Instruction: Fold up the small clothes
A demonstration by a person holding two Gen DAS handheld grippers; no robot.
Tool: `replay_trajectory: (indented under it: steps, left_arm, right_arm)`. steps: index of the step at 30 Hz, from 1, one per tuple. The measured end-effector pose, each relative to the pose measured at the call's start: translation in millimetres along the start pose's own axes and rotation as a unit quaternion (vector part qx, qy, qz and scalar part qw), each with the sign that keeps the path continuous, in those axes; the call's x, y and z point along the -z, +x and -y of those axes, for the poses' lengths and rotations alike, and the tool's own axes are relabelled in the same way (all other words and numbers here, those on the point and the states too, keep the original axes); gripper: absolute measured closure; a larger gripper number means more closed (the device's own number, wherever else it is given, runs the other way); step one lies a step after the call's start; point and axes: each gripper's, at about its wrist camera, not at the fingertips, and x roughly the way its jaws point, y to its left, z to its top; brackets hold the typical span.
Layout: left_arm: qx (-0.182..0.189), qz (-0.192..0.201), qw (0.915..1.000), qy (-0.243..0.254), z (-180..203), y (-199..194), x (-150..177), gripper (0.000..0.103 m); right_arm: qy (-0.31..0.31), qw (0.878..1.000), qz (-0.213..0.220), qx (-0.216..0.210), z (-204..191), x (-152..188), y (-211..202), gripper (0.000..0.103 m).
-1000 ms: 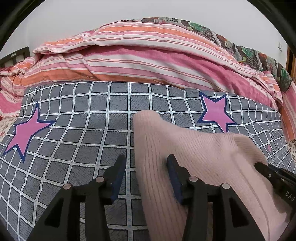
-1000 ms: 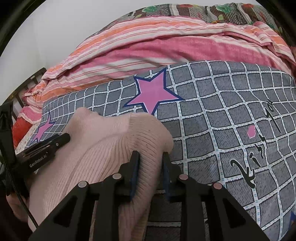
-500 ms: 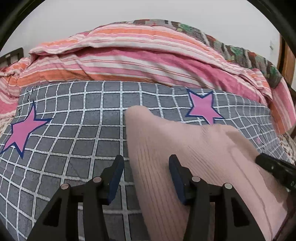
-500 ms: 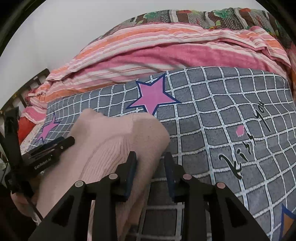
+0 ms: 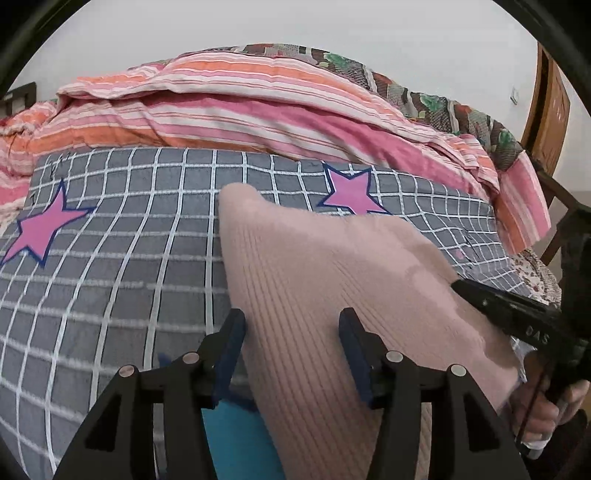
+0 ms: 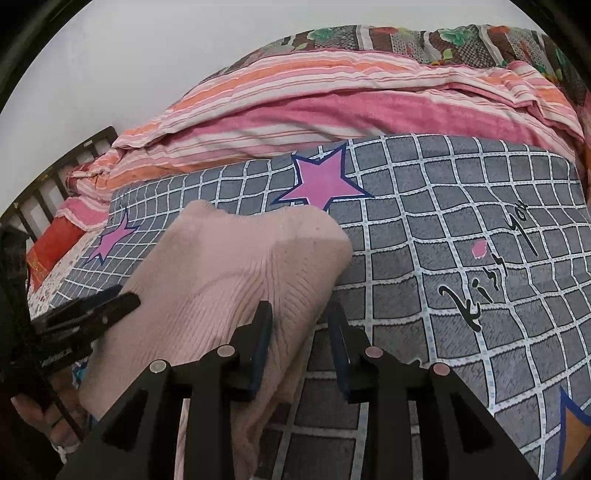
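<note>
Fingers of the left gripper (image 5: 291, 332) stand wide apart in the foreground, matte black arms tipped with dark blue pads, straddling the left edge of a pale pink knit garment (image 5: 332, 266). The left pad sits just off the cloth over the blanket; the right pad rests against the ribbed surface. A patch of turquoise fabric (image 5: 236, 439) shows low between the arms, under the pink knit.

From the right wrist view, the right gripper (image 6: 300, 325) is likewise open, its left pad against the garment's right edge (image 6: 258, 258) and its right pad over the blanket; nothing is clamped. The other gripper's black body shows at each frame's side, with a bare hand (image 5: 546, 410) behind the right one.

The garment is soft, finely ribbed in lengthwise lines, lying folded into a rounded, elongated shape with two blunt corners at its far end. It rests on a grey blanket (image 5: 110, 258) of fleecy texture, crossed by a white grid and printed with pink navy-edged stars (image 6: 325, 181) and black script lettering (image 6: 487, 266).

Beyond the blanket lies a bunched quilt (image 5: 240, 110) striped in pink, orange and white, with a floral patchwork cover (image 6: 424, 40) behind it. A plain white wall (image 5: 295, 26) closes the view, with dark bed rails (image 6: 55, 177) at left and a wooden board (image 5: 550, 122) at right.
</note>
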Motion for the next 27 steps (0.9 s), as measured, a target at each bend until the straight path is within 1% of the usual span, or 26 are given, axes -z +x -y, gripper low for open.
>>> replay_trajectory:
  steps: [3,5,9,11,13,18,19,20,21,22,23,24,25,27]
  left_arm:
    - [0.006,0.002,0.9999,-0.008,3,-11,12,0.051]
    - [0.007,-0.005,1.0000,-0.005,8,-16,19,0.046]
    - [-0.016,-0.013,0.9995,0.022,23,-23,35,0.046]
    - [-0.018,-0.015,0.9993,0.028,28,-28,42,0.046]
    - [-0.018,-0.016,0.9993,0.027,28,-32,49,0.046]
    - [-0.013,-0.013,0.9998,0.012,23,-42,54,0.046]
    - [-0.012,-0.011,0.9998,0.013,23,-44,54,0.046]
    - [-0.013,-0.008,0.9998,0.015,24,-45,53,0.046]
    - [-0.014,-0.003,0.9998,0.017,24,-46,53,0.046]
    - [-0.014,0.001,0.9997,0.018,25,-46,53,0.046]
    - [-0.010,0.004,0.9998,0.019,25,-47,52,0.046]
    - [-0.005,0.005,0.9998,0.019,26,-46,52,0.046]
    - [0.003,0.002,0.9999,0.016,26,-46,51,0.046]
    - [0.018,0.001,0.9997,0.014,30,-44,50,0.044]
  right_arm:
    - [-0.002,1.000,0.002,-0.007,0,5,-8,0.072]
    - [-0.006,1.000,0.005,-0.012,-1,10,-16,0.072]
    - [-0.008,0.999,0.006,-0.039,-2,18,-28,0.072]
    - [-0.009,0.999,0.001,-0.049,-3,24,-32,0.072]
    - [-0.012,0.998,-0.008,-0.059,-5,29,-32,0.068]
    - [-0.009,0.998,-0.018,-0.061,-11,45,-30,0.068]
    - [-0.007,0.998,-0.019,-0.061,-11,47,-30,0.072]
    - [-0.006,0.998,-0.019,-0.062,-13,49,-29,0.082]
    - [-0.010,0.998,-0.021,-0.064,-15,49,-28,0.086]
    - [-0.019,0.998,-0.021,-0.064,-17,50,-29,0.093]
    - [-0.031,0.997,-0.011,-0.065,-17,50,-34,0.098]
    - [-0.029,0.997,0.005,-0.069,-14,49,-41,0.098]
    - [-0.022,0.997,0.010,-0.071,-10,49,-44,0.098]
    - [-0.002,0.998,-0.002,-0.060,1,48,-39,0.098]
